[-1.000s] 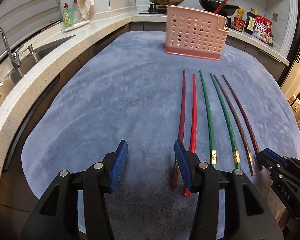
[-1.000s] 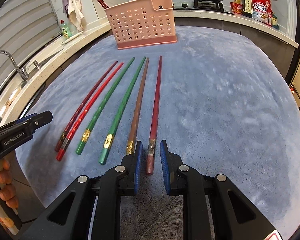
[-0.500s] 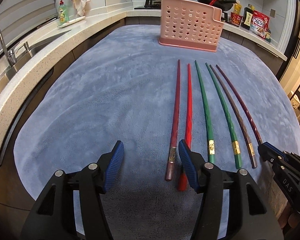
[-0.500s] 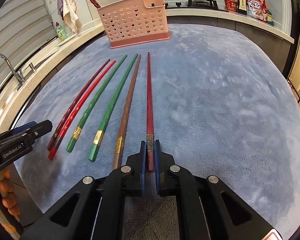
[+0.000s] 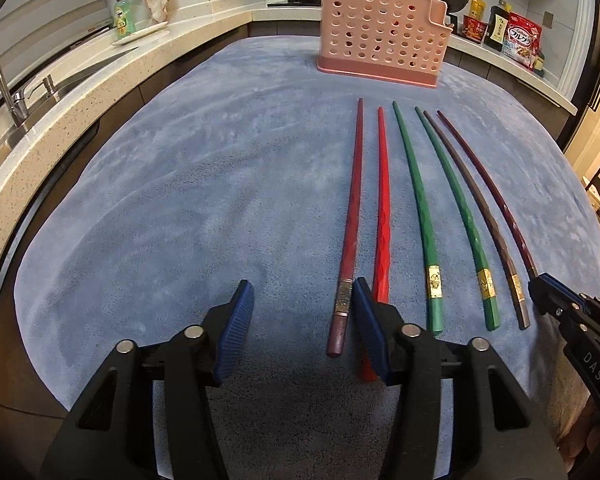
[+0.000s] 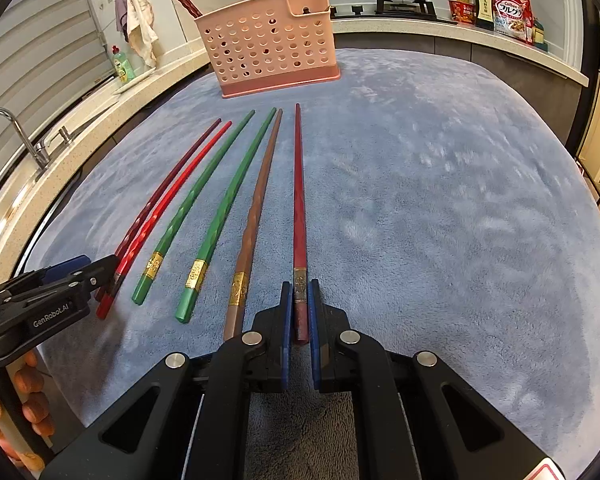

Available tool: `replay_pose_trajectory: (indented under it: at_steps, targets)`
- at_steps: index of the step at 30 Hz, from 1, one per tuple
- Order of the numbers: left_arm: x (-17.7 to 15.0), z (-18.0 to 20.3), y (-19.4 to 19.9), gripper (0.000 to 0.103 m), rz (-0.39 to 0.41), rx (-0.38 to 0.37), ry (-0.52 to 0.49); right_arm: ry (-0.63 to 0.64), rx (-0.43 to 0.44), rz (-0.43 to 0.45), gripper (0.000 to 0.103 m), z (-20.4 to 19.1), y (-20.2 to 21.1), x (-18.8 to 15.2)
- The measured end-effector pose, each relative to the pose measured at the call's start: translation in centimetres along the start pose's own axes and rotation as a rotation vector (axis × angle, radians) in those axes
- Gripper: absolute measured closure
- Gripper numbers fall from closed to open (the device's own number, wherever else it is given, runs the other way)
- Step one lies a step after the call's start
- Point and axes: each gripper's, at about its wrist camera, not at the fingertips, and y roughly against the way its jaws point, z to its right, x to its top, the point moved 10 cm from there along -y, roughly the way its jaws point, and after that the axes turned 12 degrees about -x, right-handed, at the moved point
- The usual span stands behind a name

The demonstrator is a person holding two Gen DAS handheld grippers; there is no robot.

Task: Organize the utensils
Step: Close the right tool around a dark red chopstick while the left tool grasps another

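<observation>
So far the right gripper [image 6: 299, 312] clamps one dark red chopstick [image 6: 299, 200]; the left gripper's [image 5: 302, 326] fingers, apart around a maroon chopstick [image 5: 350, 220], are closing; six remain outside the pink basket [image 6: 268, 40].

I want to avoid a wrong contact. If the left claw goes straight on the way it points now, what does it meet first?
Probably the grey-blue mat: the left claw, its jaws closing, points down at it. The dark red chopstick lies just inside its right finger, so depth is uncertain.

Bare cloth [image 6: 440, 200] is lying open right of the chopsticks [image 6: 224, 208] and left of them. The rack [image 6: 268, 44] is standing beyond their tips, blocking the far way; the sink counter [image 5: 40, 120] is bounding the left.
</observation>
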Motion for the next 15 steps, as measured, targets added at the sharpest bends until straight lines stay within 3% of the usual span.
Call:
replay_pose_trajectory:
  at_steps: [7, 15]
  targets:
    - [0.01, -0.11, 0.12, 0.087, 0.004, -0.007, 0.008, 0.002, 0.000, 0.003, 0.096, -0.05, 0.06, 0.01]
    - [0.32, -0.54, 0.43, 0.096, -0.010, -0.016, 0.035, -0.004, 0.004, 0.000, 0.096, 0.07, 0.29, 0.18]
